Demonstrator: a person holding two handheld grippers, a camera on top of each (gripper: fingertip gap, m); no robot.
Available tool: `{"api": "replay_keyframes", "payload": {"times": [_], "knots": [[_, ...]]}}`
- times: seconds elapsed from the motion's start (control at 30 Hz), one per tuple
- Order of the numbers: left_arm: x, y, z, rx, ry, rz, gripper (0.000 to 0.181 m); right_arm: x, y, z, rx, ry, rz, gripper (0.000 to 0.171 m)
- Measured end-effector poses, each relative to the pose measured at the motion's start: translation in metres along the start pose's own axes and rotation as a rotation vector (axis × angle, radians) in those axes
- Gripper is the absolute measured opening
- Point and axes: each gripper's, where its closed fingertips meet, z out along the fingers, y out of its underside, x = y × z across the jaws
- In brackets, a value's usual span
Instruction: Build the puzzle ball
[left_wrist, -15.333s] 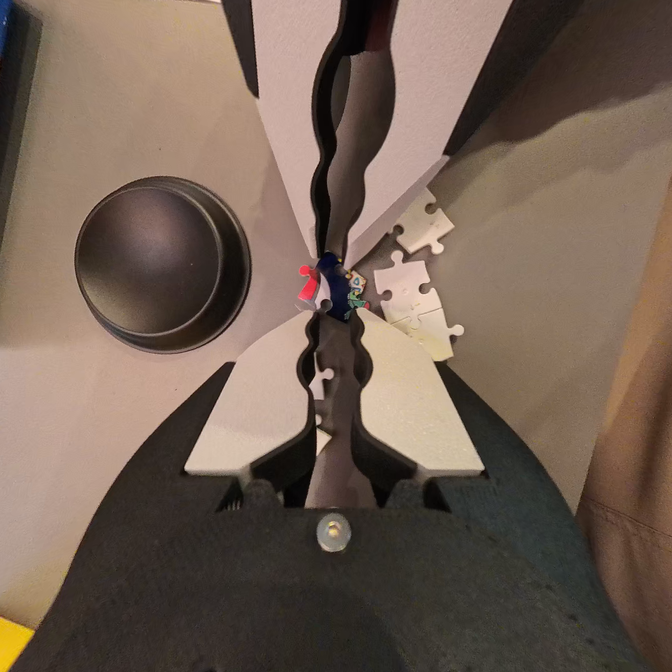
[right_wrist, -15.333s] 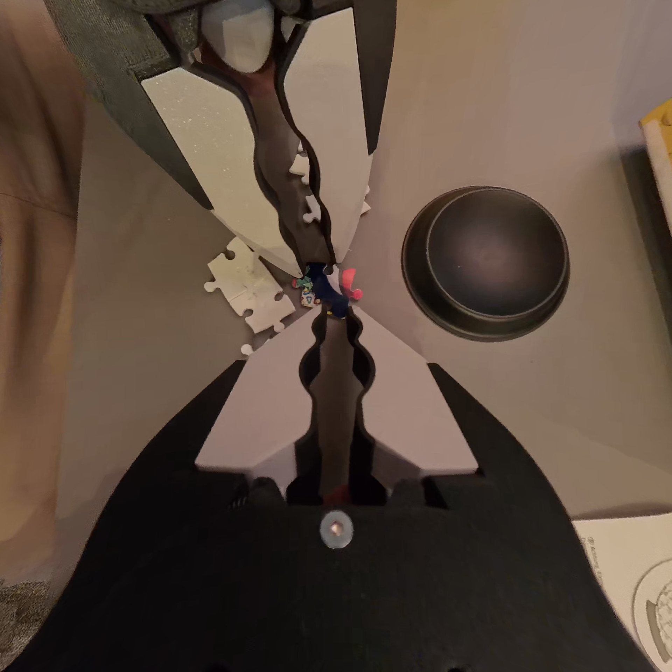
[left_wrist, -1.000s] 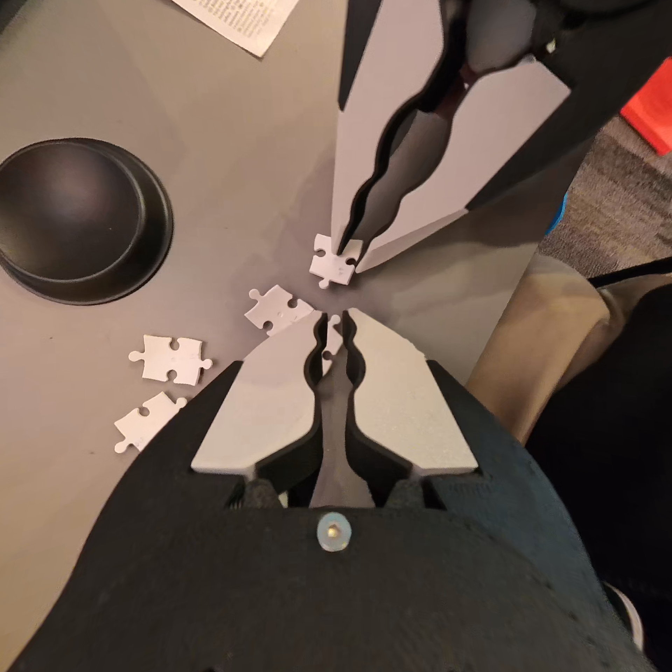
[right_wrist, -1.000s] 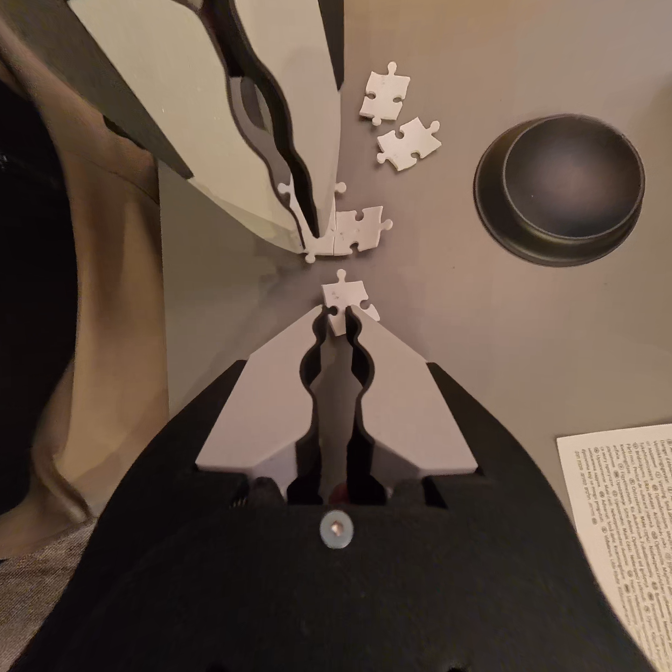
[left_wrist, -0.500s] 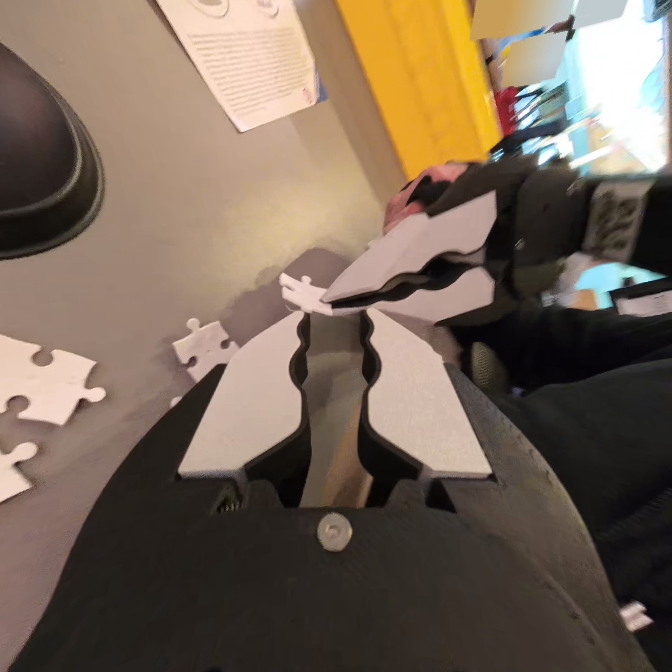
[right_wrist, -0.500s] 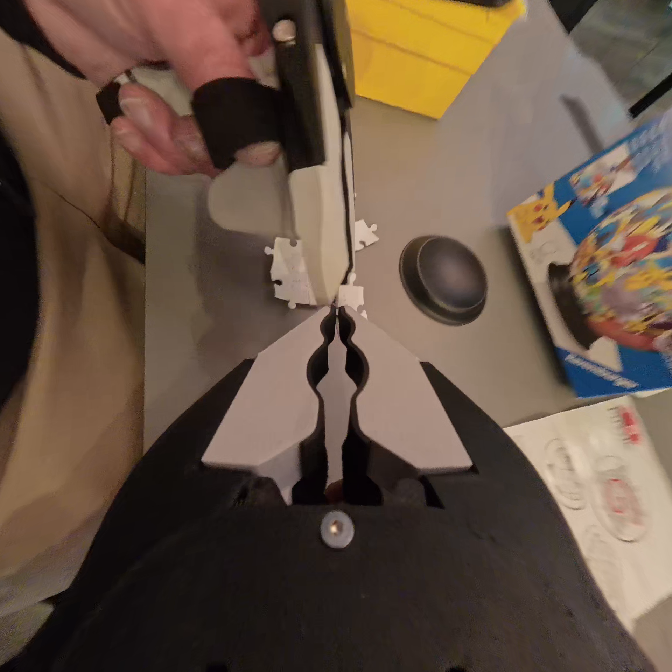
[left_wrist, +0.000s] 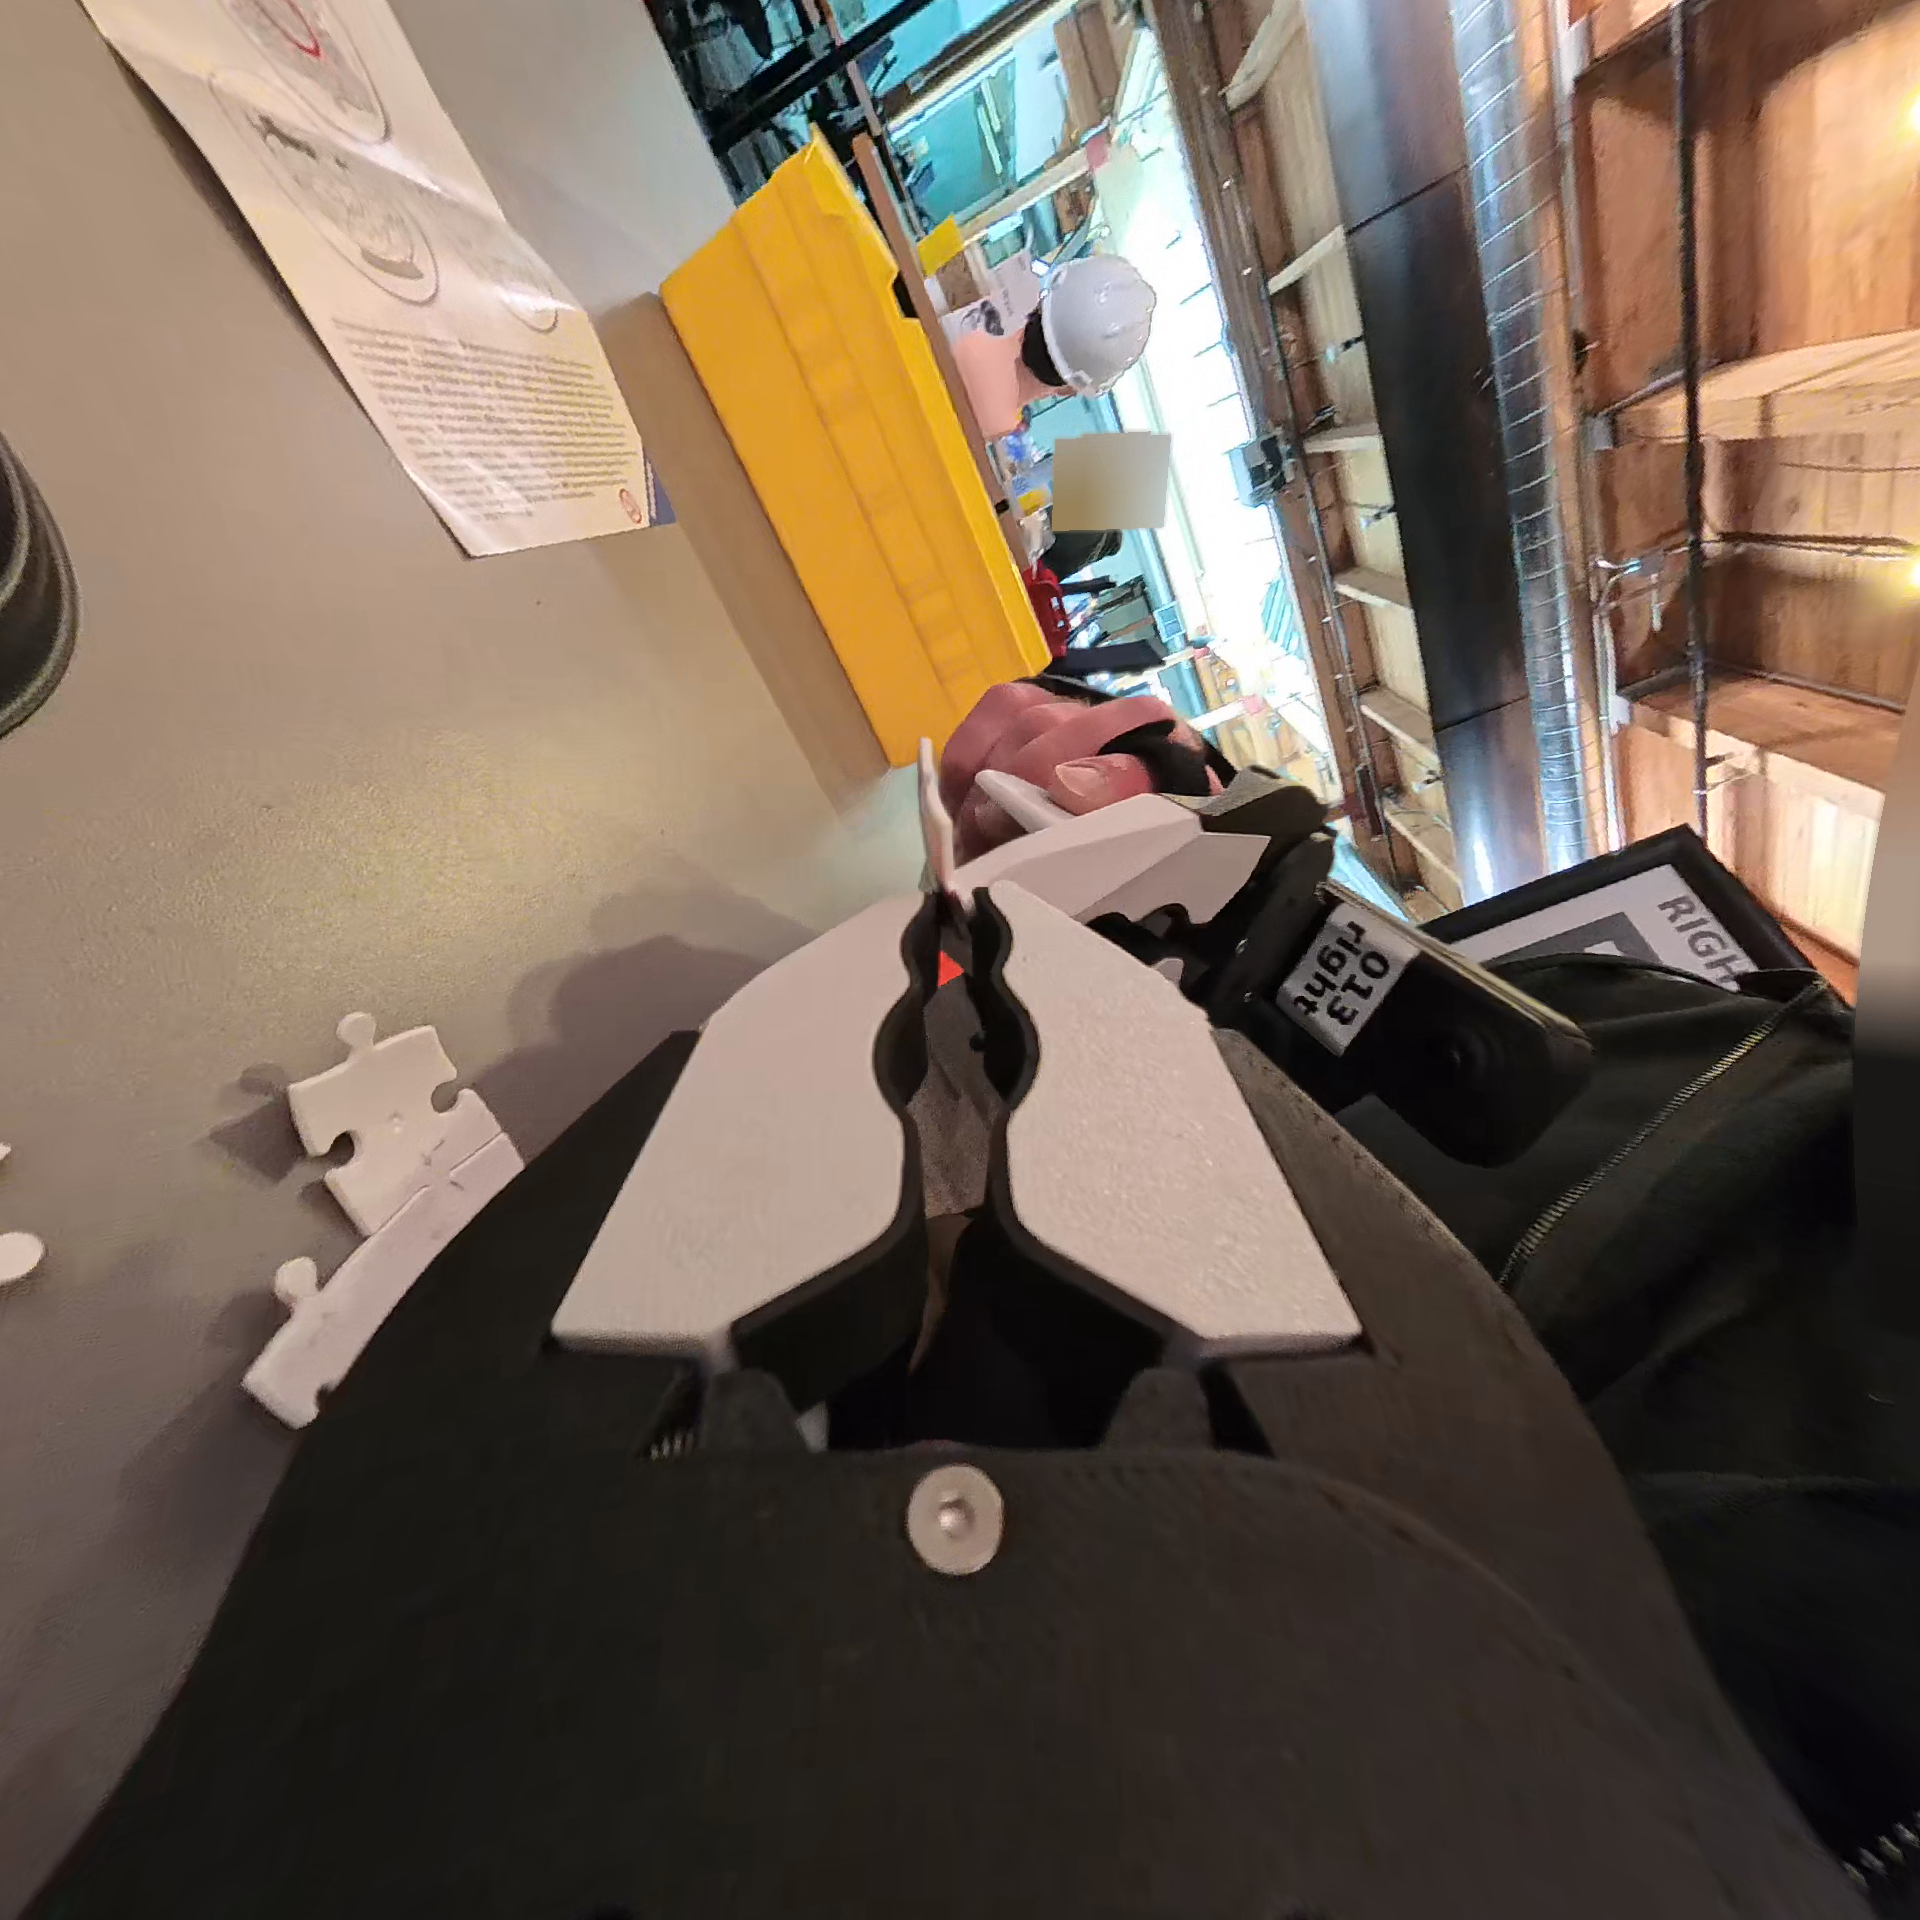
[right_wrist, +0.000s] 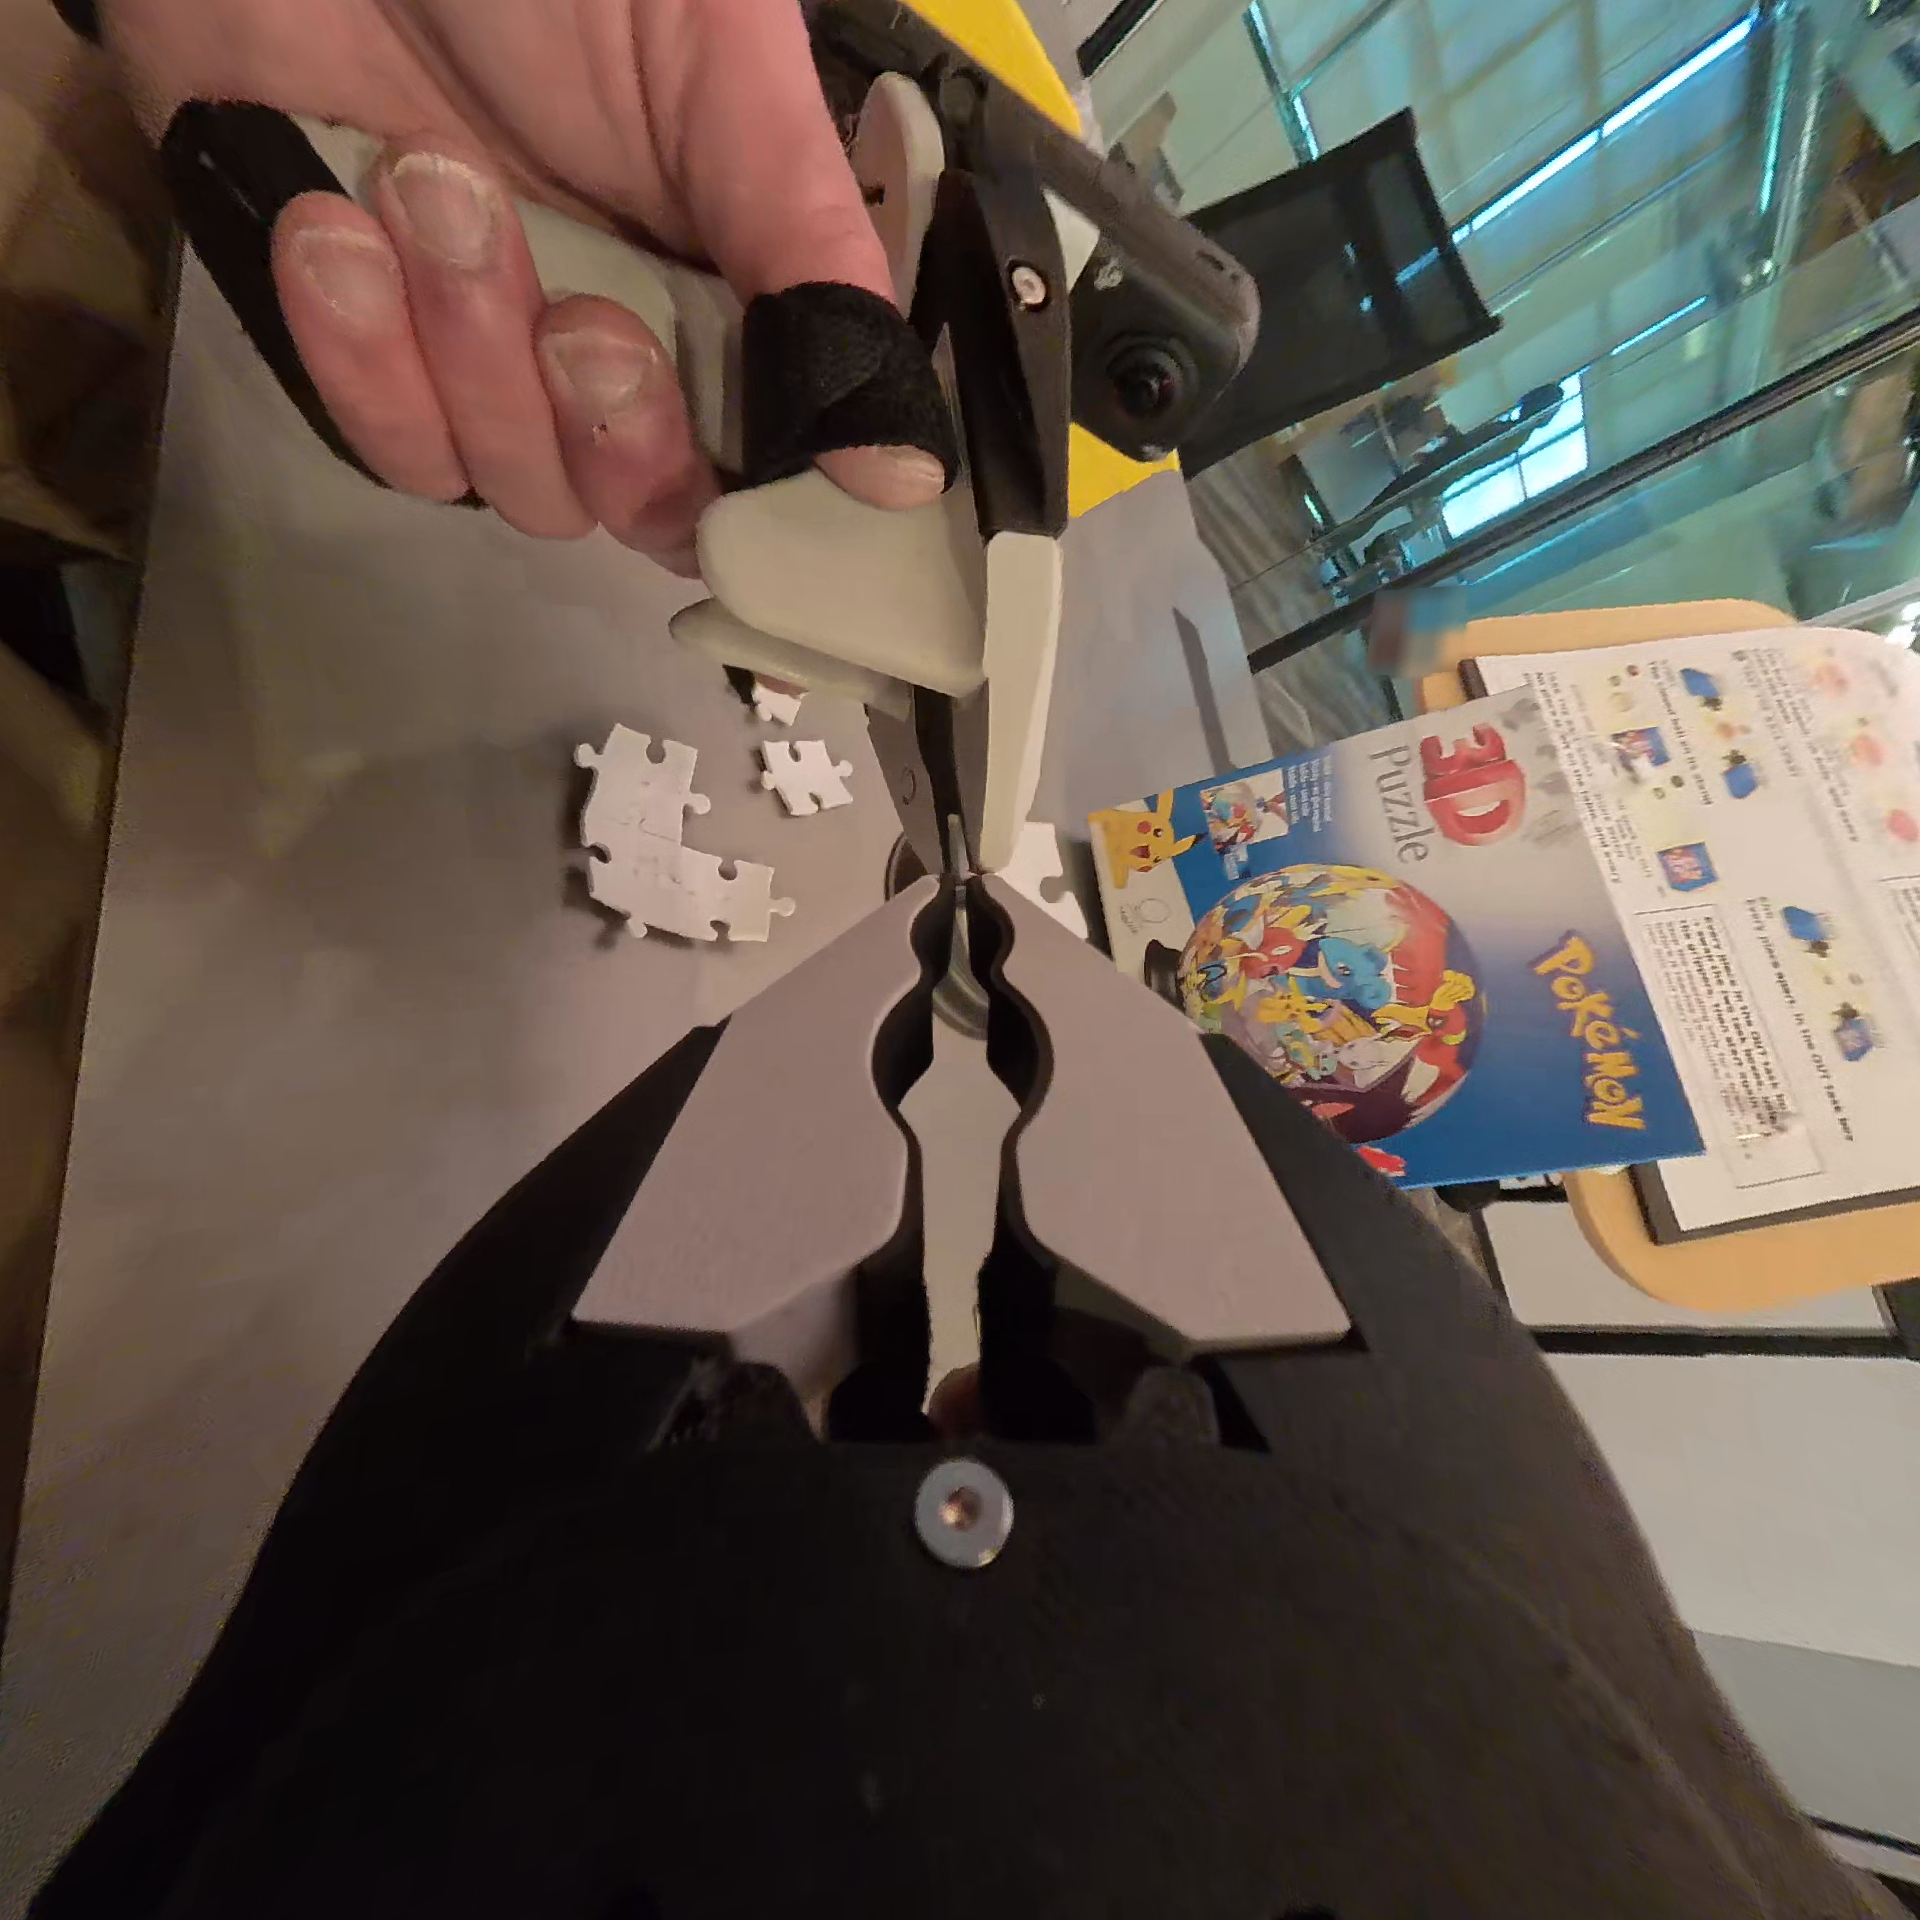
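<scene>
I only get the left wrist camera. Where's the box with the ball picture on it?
Observer: The puzzle box lies on the table, right of the right gripper in its own view.
Operator: Any loose pieces I'm missing?
Observer: Beyond the joined white cluster lies a whole single piece.
Operator: Who holds my gripper?
Observer: A hand with a black strap round one finger holds the left gripper.

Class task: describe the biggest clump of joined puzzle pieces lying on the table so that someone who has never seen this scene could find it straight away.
Start at the grey table. Left of the colourful puzzle box lie loose white pieces. The joined clump lies farthest left: several blank pieces locked into a curved strip, while the single piece beside it lies alone.
</scene>
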Motion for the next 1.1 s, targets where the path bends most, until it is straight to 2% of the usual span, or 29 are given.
{"api": "replay_keyframes", "payload": {"times": [0.2, 0.27, 0.33, 0.43, 0.5, 0.63, 0.67, 0.8, 0.9, 0.97, 1.1], "knots": [[0.006, -0.002, -0.003, 0.015, 0.027, 0.036, 0.002, 0.002, -0.011, -0.009, 0.078, -0.055, 0.041, 0.002], [0.007, -0.008, -0.01, 0.029, 0.017, 0.053, 0.002, 0.003, -0.016, -0.015, 0.128, -0.127, 0.134, 0.006], [0.002, -0.005, -0.014, -0.03, -0.086, 0.159, 0.002, 0.012, -0.021, -0.022, 0.178, -0.209, 0.283, 0.013], [-0.006, -0.005, -0.021, -0.102, -0.233, 0.316, 0.002, 0.025, -0.017, -0.017, 0.143, -0.31, 0.42, 0.017], [-0.007, -0.006, -0.023, -0.134, -0.294, 0.41, 0.002, 0.027, -0.014, -0.009, 0.113, -0.378, 0.502, 0.016], [-0.002, 0.001, -0.02, -0.209, -0.332, 0.542, 0.003, 0.018, -0.01, 0.005, 0.058, -0.51, 0.538, 0.012], [-0.002, 0.002, -0.02, -0.217, -0.35, 0.57, 0.003, 0.011, -0.012, 0.004, 0.054, -0.57, 0.541, 0.006], [-0.003, 0.006, -0.024, -0.237, -0.378, 0.654, 0.002, 0.004, -0.017, 0.004, 0.052, -0.657, 0.559, 0.003], [0.0, 0.009, -0.026, -0.239, -0.362, 0.668, 0.008, 0.0, -0.026, 0.005, 0.094, -0.719, 0.63, 0.001], [0.002, 0.007, -0.03, -0.217, -0.352, 0.625, 0.021, -0.002, -0.025, 0.012, 0.086, -0.716, 0.668, 0.001], [-0.012, 0.011, -0.065, -0.211, -0.527, 0.652, 0.021, 0.001, -0.018, 0.025, 0.091, -0.731, 0.841, 0.0]]}}
